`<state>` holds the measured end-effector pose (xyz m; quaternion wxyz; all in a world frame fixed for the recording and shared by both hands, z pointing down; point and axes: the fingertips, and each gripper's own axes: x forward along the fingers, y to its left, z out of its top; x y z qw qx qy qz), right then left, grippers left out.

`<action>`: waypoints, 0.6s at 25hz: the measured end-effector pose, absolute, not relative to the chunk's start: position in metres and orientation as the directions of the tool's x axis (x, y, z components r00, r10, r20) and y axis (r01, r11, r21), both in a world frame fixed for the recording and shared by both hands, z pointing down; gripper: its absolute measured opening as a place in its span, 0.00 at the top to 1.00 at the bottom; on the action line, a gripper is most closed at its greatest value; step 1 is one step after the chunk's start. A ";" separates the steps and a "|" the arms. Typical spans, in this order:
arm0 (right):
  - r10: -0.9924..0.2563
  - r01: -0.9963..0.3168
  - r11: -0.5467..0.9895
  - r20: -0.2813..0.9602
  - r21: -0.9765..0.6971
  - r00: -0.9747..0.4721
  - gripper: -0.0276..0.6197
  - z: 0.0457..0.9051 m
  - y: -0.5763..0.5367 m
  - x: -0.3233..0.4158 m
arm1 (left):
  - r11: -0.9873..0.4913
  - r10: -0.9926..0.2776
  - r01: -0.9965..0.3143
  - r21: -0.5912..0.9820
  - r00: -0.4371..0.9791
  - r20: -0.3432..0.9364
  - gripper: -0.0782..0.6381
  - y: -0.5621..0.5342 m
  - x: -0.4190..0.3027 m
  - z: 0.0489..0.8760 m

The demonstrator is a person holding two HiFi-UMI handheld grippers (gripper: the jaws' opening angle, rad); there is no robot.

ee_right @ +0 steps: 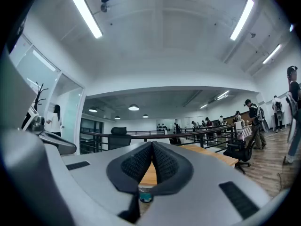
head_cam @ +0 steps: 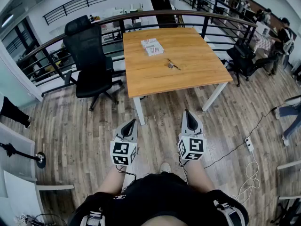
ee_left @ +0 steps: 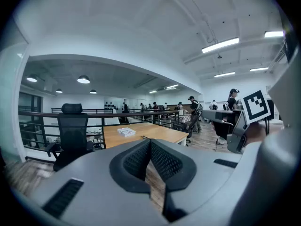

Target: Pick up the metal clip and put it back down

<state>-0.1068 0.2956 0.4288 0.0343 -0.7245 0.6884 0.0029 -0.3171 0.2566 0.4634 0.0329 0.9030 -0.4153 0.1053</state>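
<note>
A small metal clip [head_cam: 172,64] lies on the wooden table [head_cam: 193,74], right of its middle. Both grippers are held low over the floor, well short of the table's near edge. My left gripper [head_cam: 132,122] points toward the table with its jaws pressed together and nothing between them. My right gripper [head_cam: 187,111] is level with it, jaws also shut and empty. In the left gripper view the closed fingertips [ee_left: 150,142] meet in front of the table [ee_left: 160,134]. The right gripper view shows its fingertips [ee_right: 153,145] touching, with the table's edge [ee_right: 211,154] beyond.
A white box [head_cam: 152,46] lies on the table's far left part. A black office chair [head_cam: 89,60] stands left of the table. A railing [head_cam: 141,15] runs behind it. Another black chair [head_cam: 244,58] is at the right. A power strip and cables [head_cam: 248,145] lie on the floor.
</note>
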 end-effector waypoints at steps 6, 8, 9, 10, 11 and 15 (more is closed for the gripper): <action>-0.996 -0.998 -0.049 -0.072 -0.039 0.051 0.93 0.421 0.303 -0.118 | -0.643 -0.752 -0.765 -0.030 0.624 0.213 0.87 0.261 -0.327 0.458; -0.996 -0.999 -0.039 -0.076 -0.035 0.042 0.93 0.420 0.301 -0.118 | -0.641 -0.754 -0.767 -0.027 0.623 0.210 0.87 0.260 -0.325 0.458; -0.996 -0.999 -0.037 -0.076 -0.033 0.039 0.93 0.420 0.300 -0.116 | -0.641 -0.753 -0.767 -0.026 0.623 0.210 0.87 0.260 -0.322 0.458; -0.996 -0.999 -0.036 -0.074 -0.031 0.039 0.93 0.420 0.299 -0.113 | -0.642 -0.753 -0.766 -0.024 0.624 0.210 0.87 0.258 -0.319 0.458; -0.997 -0.999 -0.037 -0.073 -0.030 0.039 0.93 0.420 0.298 -0.110 | -0.643 -0.752 -0.765 -0.023 0.625 0.210 0.87 0.257 -0.314 0.458; -0.996 -0.999 -0.039 -0.075 -0.025 0.040 0.93 0.419 0.289 -0.090 | -0.653 -0.745 -0.757 -0.028 0.636 0.202 0.87 0.246 -0.290 0.454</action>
